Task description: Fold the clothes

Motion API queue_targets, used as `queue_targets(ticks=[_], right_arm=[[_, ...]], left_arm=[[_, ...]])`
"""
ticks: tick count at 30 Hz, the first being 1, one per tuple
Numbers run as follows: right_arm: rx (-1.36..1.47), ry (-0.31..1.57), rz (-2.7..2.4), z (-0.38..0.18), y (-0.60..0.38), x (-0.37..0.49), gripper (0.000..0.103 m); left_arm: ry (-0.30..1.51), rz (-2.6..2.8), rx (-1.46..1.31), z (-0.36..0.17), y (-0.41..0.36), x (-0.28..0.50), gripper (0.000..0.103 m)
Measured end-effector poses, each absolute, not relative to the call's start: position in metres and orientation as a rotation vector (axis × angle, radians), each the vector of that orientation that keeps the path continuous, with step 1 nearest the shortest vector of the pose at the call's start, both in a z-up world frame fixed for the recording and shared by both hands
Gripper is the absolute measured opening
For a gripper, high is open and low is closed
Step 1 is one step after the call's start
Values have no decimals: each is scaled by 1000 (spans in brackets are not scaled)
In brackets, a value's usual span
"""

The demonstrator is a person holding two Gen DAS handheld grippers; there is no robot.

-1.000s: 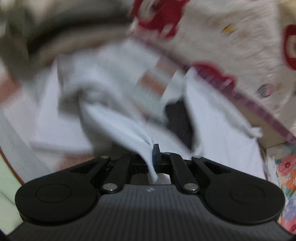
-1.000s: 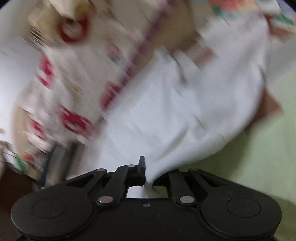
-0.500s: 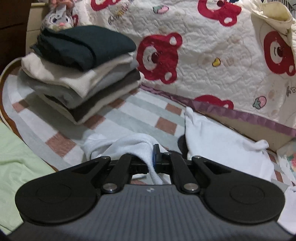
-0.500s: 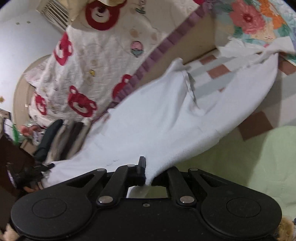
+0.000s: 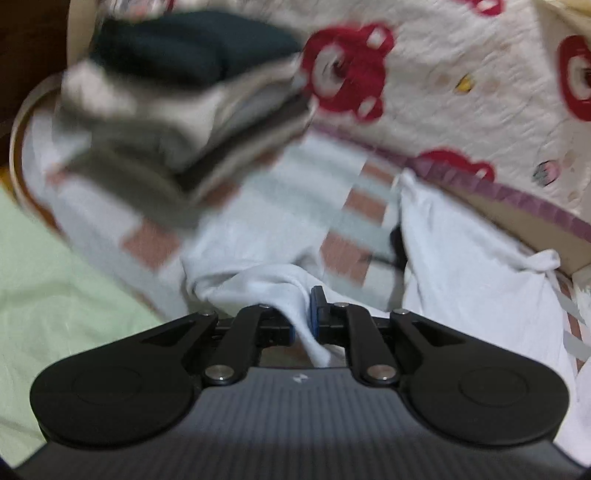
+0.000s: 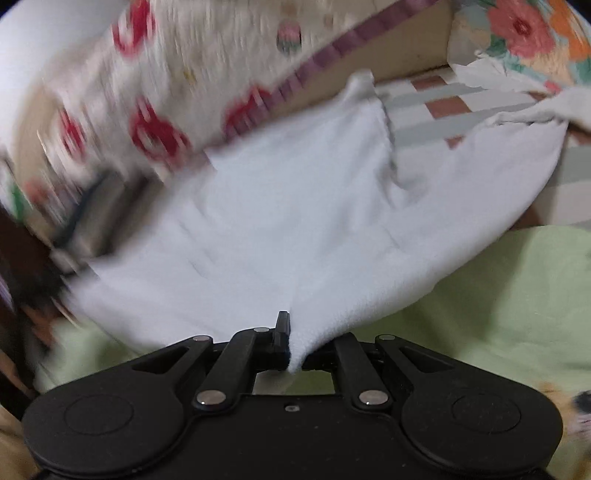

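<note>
Both tongs are pinching the same white garment [image 6: 303, 206]. Left tongs [image 5: 308, 321]: pressed together on a bunched fold of the cloth, which passes between the fingertips and hangs down behind them. Right tongs [image 6: 291, 350]: pressed together on a pointed corner of the cloth, which fans out wide and taut from the grip.

Garment position: it is stretched above the bed, over the boundary between the light green sheet [image 6: 498, 295] at the near edge and the checked blanket [image 5: 295, 177] beyond it. In the left wrist view, a second portion of the white garment [image 5: 461, 258] lies on the checked blanket toward the right side, next to the purple-trimmed edge of the bear-print quilt [image 5: 461, 92].

Surroundings: a stack of folded clothes [image 5: 184, 122], dark item on top and grey and beige items beneath, rests on the checked blanket at the far left of the bed; motion blur obscures its details. The bear-print quilt stands along the far edge of the bed. A floral-patterned fabric [image 6: 524, 33] occupies the far right corner in the right wrist view.
</note>
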State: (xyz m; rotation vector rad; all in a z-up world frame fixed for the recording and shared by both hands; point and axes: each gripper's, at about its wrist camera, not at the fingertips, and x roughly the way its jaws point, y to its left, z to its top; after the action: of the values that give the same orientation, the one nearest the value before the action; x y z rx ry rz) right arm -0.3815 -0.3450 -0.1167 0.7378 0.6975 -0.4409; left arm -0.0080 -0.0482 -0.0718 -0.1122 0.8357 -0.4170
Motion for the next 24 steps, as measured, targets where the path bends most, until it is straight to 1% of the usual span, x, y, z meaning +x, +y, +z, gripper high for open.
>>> queue_targets(ticks=[2, 4, 6, 9, 10, 11, 13, 17, 19, 20, 21, 22, 23, 24], right_arm=[[698, 779, -465, -127, -341, -375, 6], [770, 733, -446, -123, -344, -380, 6], [841, 686, -427, -119, -347, -385, 6], [946, 613, -398, -113, -352, -392, 6], [960, 615, -396, -114, -353, -393, 6], [940, 661, -408, -118, -352, -390, 6], [798, 815, -447, -124, -345, -378, 7], [509, 1022, -362, -100, -321, -347, 10], [361, 1119, -316, -88, -308, -331, 13], [286, 1165, -293, -83, -302, -323, 13], [210, 1209, -269, -77, -296, -315, 13], [133, 1253, -245, -71, -290, -308, 20], [56, 1295, -220, -65, -284, -300, 31], [7, 1312, -190, -61, -279, -291, 36]], left_arm=[[873, -399, -108, -85, -47, -8, 6], [858, -371, -63, -88, -46, -14, 6], [835, -373, -84, -82, -38, -20, 6], [851, -406, -207, -74, -20, -26, 6], [853, -392, -189, -76, -19, -26, 6], [855, -378, -171, -79, -18, -26, 6], [862, -349, -141, -84, -16, -26, 6], [917, -314, -163, -95, -2, -22, 8], [946, -303, -127, -93, 4, -23, 9], [966, -323, -101, -92, 7, -23, 9], [983, -339, -88, -91, 10, -23, 12], [987, -344, -121, -93, 13, -20, 15], [992, -348, -154, -95, 16, -16, 17], [997, -352, -187, -97, 19, -13, 23]])
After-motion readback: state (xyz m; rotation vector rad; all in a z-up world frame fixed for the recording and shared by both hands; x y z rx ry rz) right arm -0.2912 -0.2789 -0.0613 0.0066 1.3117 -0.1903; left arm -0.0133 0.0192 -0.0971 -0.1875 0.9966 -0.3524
